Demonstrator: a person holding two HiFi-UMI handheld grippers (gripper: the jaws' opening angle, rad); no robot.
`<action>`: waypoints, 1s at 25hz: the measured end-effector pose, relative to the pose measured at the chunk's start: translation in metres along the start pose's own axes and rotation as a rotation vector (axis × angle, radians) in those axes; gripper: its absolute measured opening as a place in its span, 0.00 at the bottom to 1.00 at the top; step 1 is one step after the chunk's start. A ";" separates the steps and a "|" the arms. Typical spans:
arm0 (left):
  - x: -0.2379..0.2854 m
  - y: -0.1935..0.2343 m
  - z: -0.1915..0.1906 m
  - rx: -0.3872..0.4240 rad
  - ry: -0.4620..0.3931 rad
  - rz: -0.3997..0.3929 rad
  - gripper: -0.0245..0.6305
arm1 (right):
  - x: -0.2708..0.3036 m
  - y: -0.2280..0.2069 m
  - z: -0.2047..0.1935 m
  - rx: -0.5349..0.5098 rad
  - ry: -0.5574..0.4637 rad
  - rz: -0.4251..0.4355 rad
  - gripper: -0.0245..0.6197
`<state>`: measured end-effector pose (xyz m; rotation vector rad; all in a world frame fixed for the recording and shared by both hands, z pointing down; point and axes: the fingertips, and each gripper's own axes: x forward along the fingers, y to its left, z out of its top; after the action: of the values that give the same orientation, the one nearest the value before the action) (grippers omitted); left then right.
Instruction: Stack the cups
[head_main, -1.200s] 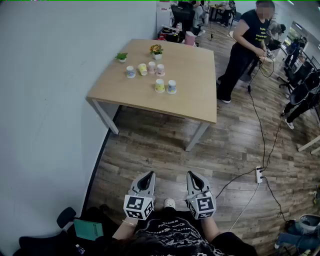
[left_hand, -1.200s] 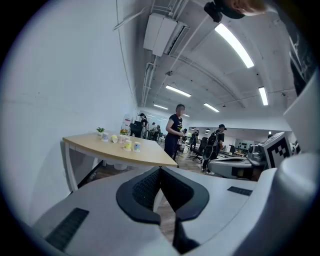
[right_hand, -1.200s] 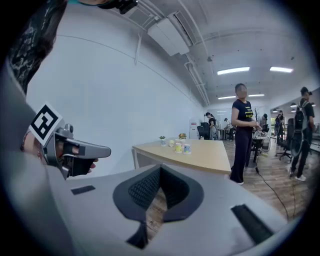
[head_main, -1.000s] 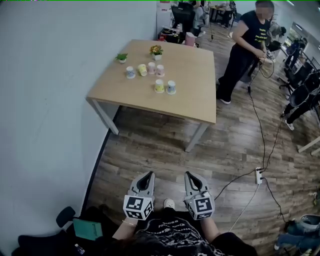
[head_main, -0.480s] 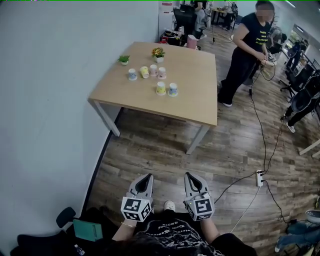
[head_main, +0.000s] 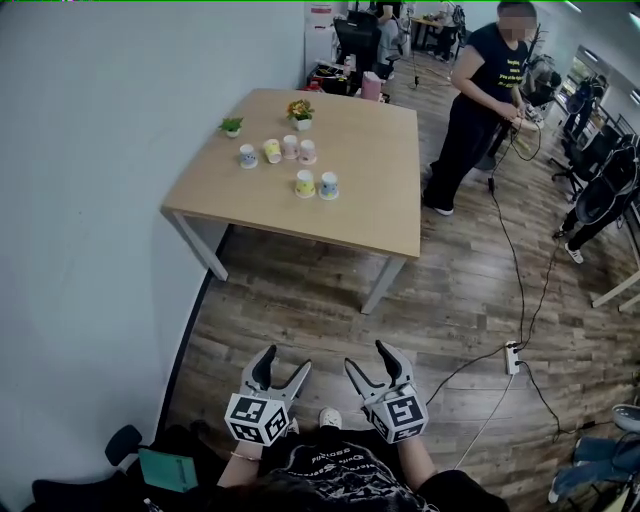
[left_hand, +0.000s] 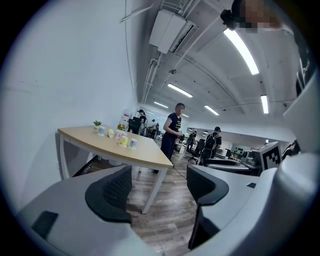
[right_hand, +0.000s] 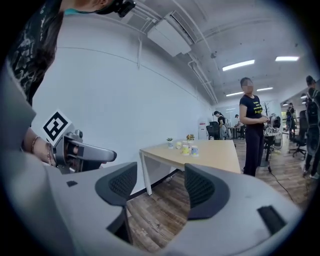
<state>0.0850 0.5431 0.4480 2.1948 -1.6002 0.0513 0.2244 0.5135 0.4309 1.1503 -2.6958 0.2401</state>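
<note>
Cups (head_main: 305, 183) on table (head_main: 370, 190) well ahead, left tool (head_main: 285, 362), right tool (head_main: 368, 358) empty, jaws just opened wide

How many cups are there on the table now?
6. Four make a row farther back on the table: leftmost cup, second cup, third cup, fourth cup. Two sit nearer the camera: front left cup, front right cup. None seems hidden.

6 cups (head_main: 305, 183) stand on the table (head_main: 375, 195), 2 plants (head_main: 299, 110) behind.
</note>
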 end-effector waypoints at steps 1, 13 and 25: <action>0.004 -0.002 0.002 0.000 -0.004 0.000 0.58 | 0.000 -0.003 0.000 -0.006 0.004 0.005 0.52; 0.052 -0.015 -0.001 -0.011 0.005 0.004 0.60 | 0.008 -0.056 -0.006 0.005 0.005 -0.017 0.52; 0.103 0.037 0.020 0.003 0.003 -0.058 0.60 | 0.085 -0.072 0.000 0.019 0.029 -0.035 0.52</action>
<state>0.0817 0.4334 0.4690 2.2412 -1.5356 0.0398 0.2190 0.4050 0.4574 1.1889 -2.6518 0.2753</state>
